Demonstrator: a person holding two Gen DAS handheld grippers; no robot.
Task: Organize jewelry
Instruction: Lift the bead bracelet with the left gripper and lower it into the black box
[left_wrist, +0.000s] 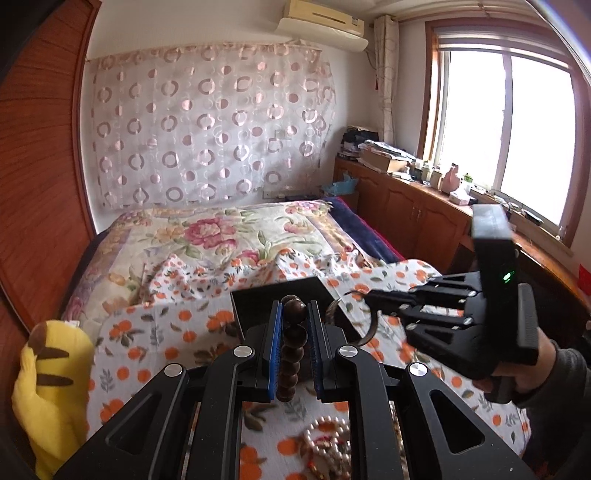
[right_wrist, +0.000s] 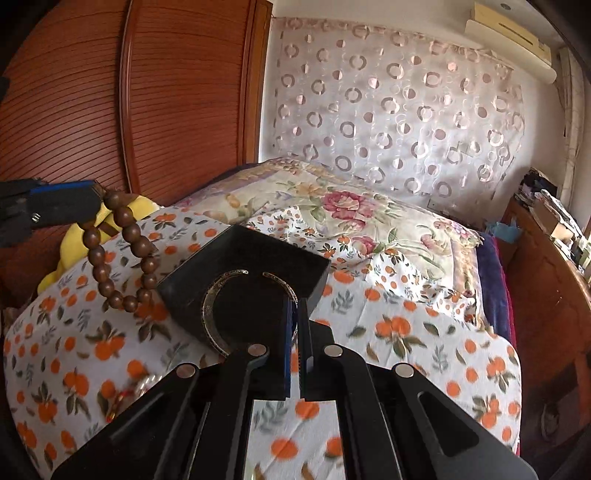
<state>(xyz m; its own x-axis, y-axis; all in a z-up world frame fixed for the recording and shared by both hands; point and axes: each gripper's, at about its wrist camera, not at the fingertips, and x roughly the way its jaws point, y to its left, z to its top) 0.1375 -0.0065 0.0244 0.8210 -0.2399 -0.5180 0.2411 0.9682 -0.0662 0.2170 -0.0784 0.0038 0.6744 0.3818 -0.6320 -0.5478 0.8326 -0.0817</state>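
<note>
My left gripper (left_wrist: 294, 314) is shut on a brown wooden bead bracelet (left_wrist: 291, 339), held above the bed in front of a black open box (left_wrist: 280, 291). In the right wrist view the bracelet (right_wrist: 122, 254) hangs from the left gripper (right_wrist: 96, 199) at the left. My right gripper (right_wrist: 295, 308) is shut on a silver open bangle (right_wrist: 212, 317), held over the black box (right_wrist: 243, 254). In the left wrist view the right gripper (left_wrist: 364, 295) comes in from the right with the bangle (left_wrist: 371, 330). A pile of pearl and red jewelry (left_wrist: 328, 446) lies on the sheet below.
The orange-print sheet (right_wrist: 406, 332) covers the bed, with a floral quilt (left_wrist: 221, 236) behind. A yellow plush toy (left_wrist: 51, 387) sits at the bed's left edge. A wooden wardrobe (right_wrist: 147, 92) stands on the left, wooden cabinets (left_wrist: 406, 206) with clutter under the window on the right.
</note>
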